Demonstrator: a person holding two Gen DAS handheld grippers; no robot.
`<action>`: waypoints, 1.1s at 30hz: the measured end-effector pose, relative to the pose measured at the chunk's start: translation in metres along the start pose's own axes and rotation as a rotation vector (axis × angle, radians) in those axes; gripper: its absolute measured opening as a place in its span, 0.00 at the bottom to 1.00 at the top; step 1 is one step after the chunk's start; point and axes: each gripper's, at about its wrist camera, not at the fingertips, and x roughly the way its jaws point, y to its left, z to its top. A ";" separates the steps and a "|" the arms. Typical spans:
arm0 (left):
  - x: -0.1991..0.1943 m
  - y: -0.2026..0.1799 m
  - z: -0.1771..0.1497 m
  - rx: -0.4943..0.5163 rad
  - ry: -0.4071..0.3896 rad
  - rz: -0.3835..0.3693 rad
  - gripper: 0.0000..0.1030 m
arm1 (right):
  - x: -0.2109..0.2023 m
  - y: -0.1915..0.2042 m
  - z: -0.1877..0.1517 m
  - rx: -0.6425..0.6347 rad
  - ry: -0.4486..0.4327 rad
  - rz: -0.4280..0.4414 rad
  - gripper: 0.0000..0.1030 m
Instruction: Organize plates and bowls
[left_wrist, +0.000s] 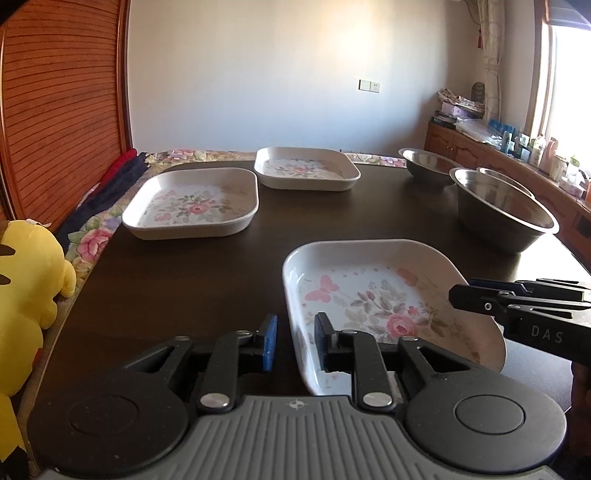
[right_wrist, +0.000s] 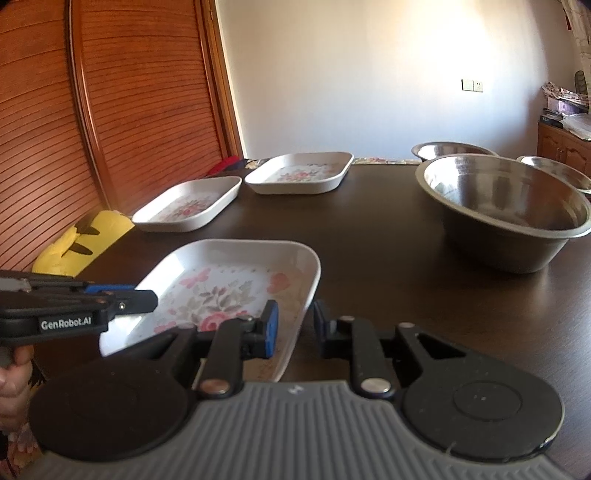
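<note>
A square white plate with a rose print (left_wrist: 373, 295) lies near the front of the dark table (left_wrist: 177, 288). My left gripper (left_wrist: 295, 332) straddles its left rim, one finger outside and one inside, with a small gap showing, so it is open. My right gripper (right_wrist: 295, 325) straddles the right rim of the same plate (right_wrist: 229, 284) the same way, also slightly open. Each gripper shows side-on in the other view: right gripper (left_wrist: 456, 295), left gripper (right_wrist: 153, 299). Two more floral plates (left_wrist: 192, 203) (left_wrist: 306, 168) sit at the back left. Three steel bowls (left_wrist: 506, 214) (left_wrist: 428, 162) (left_wrist: 506, 177) stand at the right.
A yellow plush toy (left_wrist: 26, 277) and a floral cloth (left_wrist: 92, 240) lie off the table's left edge, before a slatted wooden door (left_wrist: 62, 103). A wooden sideboard (left_wrist: 480, 147) crowded with bottles runs along the right wall under a window. Bare tabletop shows between the plates and bowls.
</note>
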 end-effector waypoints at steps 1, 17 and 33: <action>-0.001 0.000 0.001 0.000 -0.003 0.002 0.27 | -0.001 0.000 0.001 -0.001 -0.005 -0.002 0.22; -0.006 0.005 0.028 0.014 -0.041 0.022 0.49 | -0.010 0.011 0.043 -0.089 -0.080 0.042 0.23; 0.025 0.045 0.069 0.013 -0.060 0.067 0.61 | 0.038 0.041 0.093 -0.164 -0.075 0.120 0.35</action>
